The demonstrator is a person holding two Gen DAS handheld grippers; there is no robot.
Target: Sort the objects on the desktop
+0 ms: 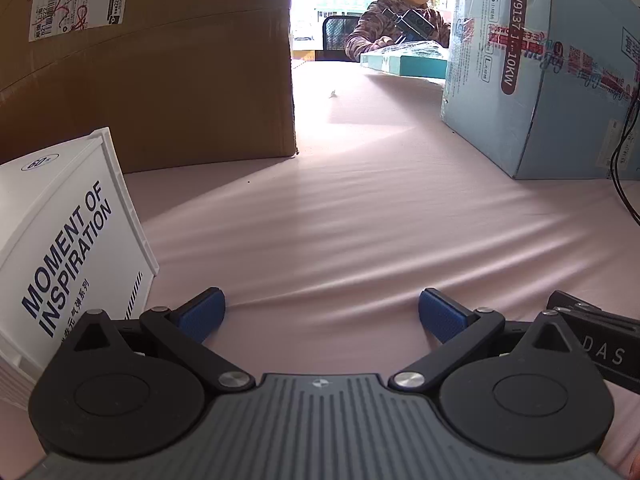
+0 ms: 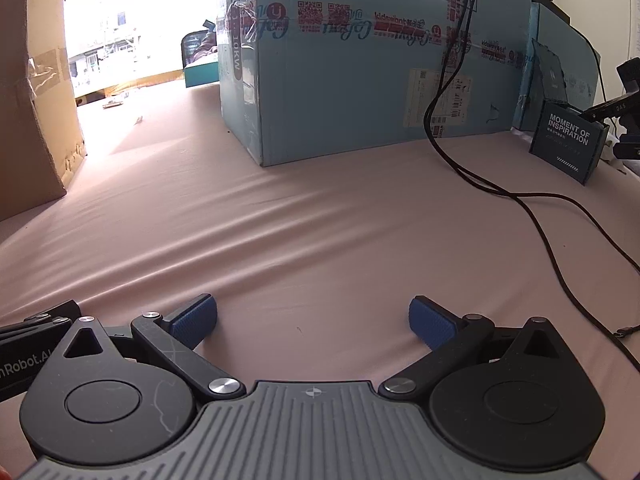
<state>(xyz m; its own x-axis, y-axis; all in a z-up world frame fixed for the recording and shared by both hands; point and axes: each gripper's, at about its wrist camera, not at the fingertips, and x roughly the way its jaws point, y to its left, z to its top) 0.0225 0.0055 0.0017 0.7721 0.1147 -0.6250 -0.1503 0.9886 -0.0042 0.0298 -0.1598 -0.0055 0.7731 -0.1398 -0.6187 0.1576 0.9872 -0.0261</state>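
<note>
Left tool (image 1: 322, 314) wide open, holding nothing, low over the pink tabletop (image 1: 360, 220). White box (image 1: 68, 248) just left of it, brown box (image 1: 160, 60) behind.

Right tool (image 2: 313, 320) wide open too, nothing held. Dark blue box (image 2: 568, 142) far off right of the big blue box (image 2: 380, 60), black cable (image 2: 520, 200) between.

Daylight pours in from the window (image 2: 120, 20) at the far end — blown out to pure white. Boxes throw soft shadows over the pink cloth (image 1: 360, 220); fisheye curving bends the edges.
</note>
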